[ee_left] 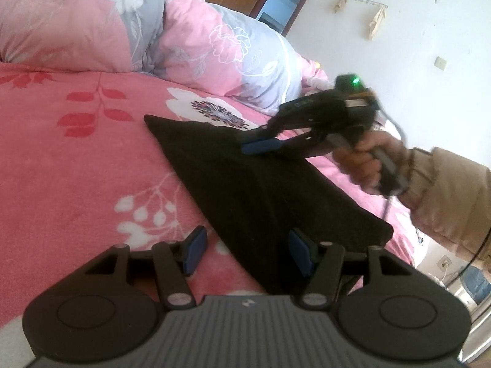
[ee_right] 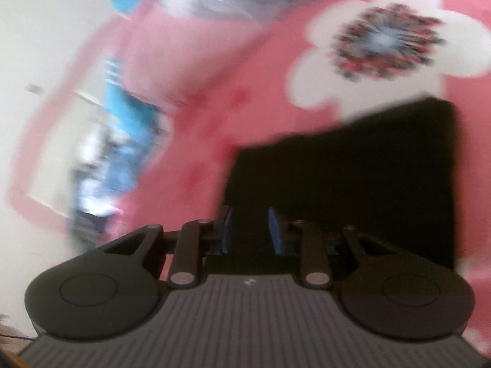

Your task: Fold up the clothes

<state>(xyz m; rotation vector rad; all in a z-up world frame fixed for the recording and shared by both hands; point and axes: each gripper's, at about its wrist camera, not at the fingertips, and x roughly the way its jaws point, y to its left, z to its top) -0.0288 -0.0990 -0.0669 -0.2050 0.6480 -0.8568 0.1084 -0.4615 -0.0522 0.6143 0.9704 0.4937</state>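
1. Left wrist view, and the left gripper (ee_left: 247, 250) sits at the bottom of the frame with its blue pads (ee_left: 195, 253) standing wide apart, nothing pinched between them.
2. One pad is out over the pink floral bedspread (ee_left: 76, 159), the other is just over the near edge of the black folded garment (ee_left: 245, 184).
3. That garment lies flat on the bedspread, running as a long dark band from mid-frame down to the lower right, corners squared off.
4. Over at the right of the frame comes the right gripper (ee_left: 260, 145), gripped by a hand (ee_left: 363, 161) in a tan sleeve (ee_left: 454, 202), a green light glowing on top of the tool.
5. Its blue fingertips hang over the far part of the black cloth; contact I cannot make out from this angle.
6. A pink and grey flowered quilt (ee_left: 138, 21) is heaped across the top of the frame, white wall behind at upper right.
7. Right wrist view now, heavily blurred, with the right gripper (ee_right: 250, 230) low in the centre of the frame.
8. Its pads (ee_right: 276, 230) stand narrowly apart, a slim gap and no cloth caught in it.
9. The black garment (ee_right: 353, 178) fills the middle right of this frame, with the big white flower print (ee_right: 383, 36) of the bedspread above it.
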